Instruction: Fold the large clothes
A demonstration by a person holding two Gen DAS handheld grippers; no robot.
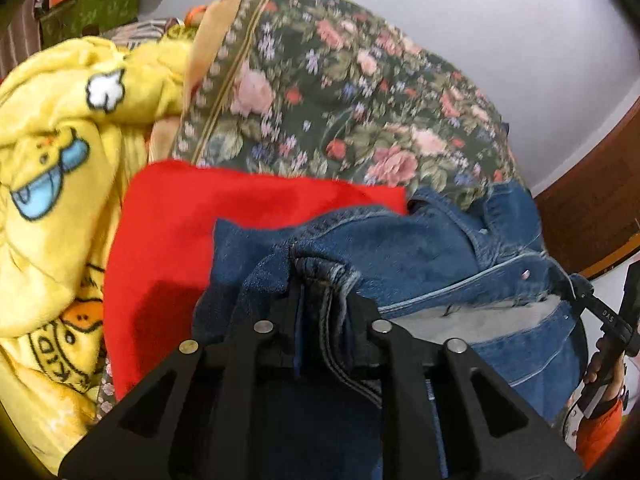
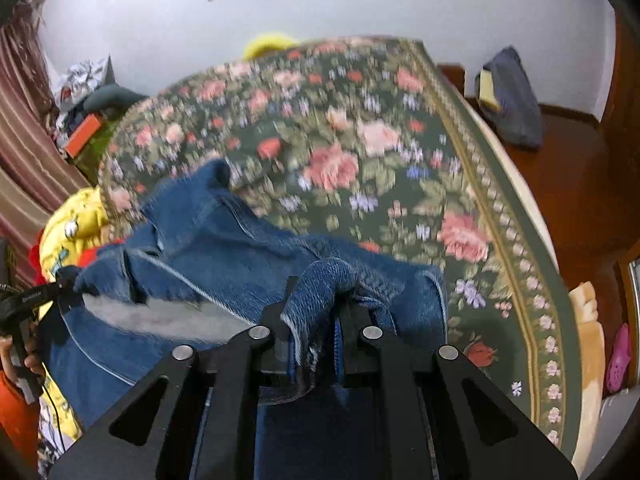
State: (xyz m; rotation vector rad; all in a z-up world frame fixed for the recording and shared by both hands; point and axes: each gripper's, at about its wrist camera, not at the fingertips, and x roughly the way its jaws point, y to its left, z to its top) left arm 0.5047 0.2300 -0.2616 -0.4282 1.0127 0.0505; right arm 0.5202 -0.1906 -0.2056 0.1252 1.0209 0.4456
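Observation:
A blue denim garment [image 1: 420, 248] is stretched between my two grippers above the floral bedspread [image 1: 340, 100], with a pale inner lining [image 1: 472, 320] showing along its near side. My left gripper [image 1: 326, 300] is shut on a bunched, seamed edge of the denim. My right gripper [image 2: 318, 296] is shut on another fold of the denim garment [image 2: 224, 248]. In each wrist view the other gripper sits at the frame's edge, clamped on the cloth: the right gripper [image 1: 592, 300] and the left gripper [image 2: 60, 280]. Both views are motion-blurred.
A red garment [image 1: 180, 240] lies under the denim's left part, beside a crumpled yellow cartoon blanket [image 1: 52, 140]. The floral bedspread [image 2: 360, 140] covers the bed. A grey-blue bag [image 2: 514, 100] lies on the wooden floor [image 2: 580, 184], a pink shoe [image 2: 618, 356] at the right, boxes [image 1: 88, 4] behind.

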